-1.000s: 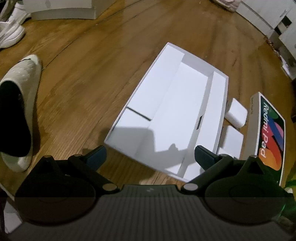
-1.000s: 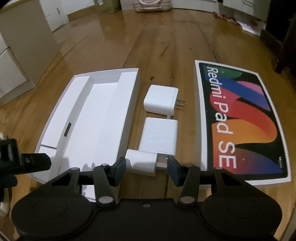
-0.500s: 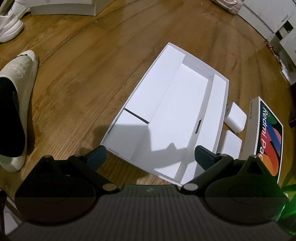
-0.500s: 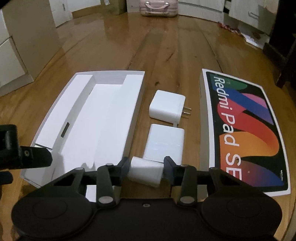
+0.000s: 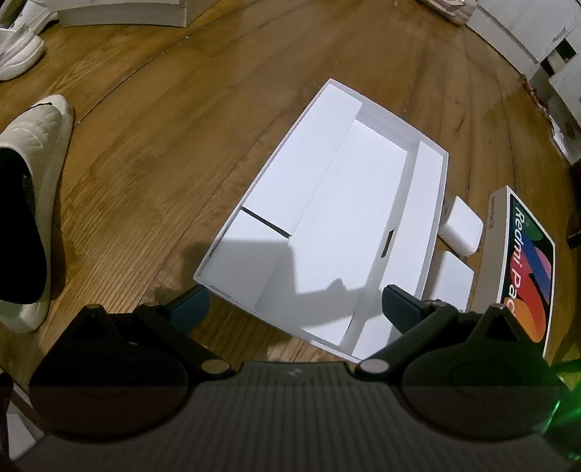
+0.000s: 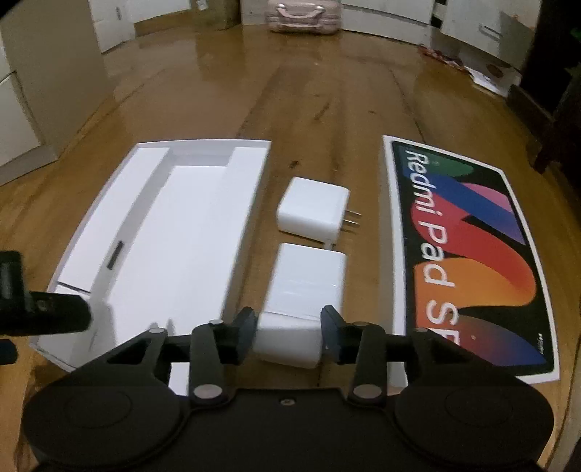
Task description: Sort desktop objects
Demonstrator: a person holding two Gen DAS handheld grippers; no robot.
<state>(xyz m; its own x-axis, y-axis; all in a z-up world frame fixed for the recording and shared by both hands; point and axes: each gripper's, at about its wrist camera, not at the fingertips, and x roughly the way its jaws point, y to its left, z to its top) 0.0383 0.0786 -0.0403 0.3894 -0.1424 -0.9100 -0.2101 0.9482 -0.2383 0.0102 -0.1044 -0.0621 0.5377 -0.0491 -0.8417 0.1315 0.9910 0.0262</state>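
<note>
Glossy wooden floor (image 6: 326,90), white cabinets (image 6: 392,25) along far wall. Right gripper (image 6: 287,330) jaws closed on small white block (image 6: 287,337) beside tray (image 6: 174,232); left gripper (image 5: 294,305) jaws wide apart, holding nothing, above tray (image 5: 337,218).

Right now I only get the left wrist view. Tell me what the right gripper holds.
Observer: The right gripper is shut on a small white block, one finger on each side.
Operator: Give me the charger's heading.
Observer: The charger lies flat, its prongs pointing toward the colourful box.
Operator: Read me that box's full print.
Observer: It reads Redmi Pad SE.
</note>
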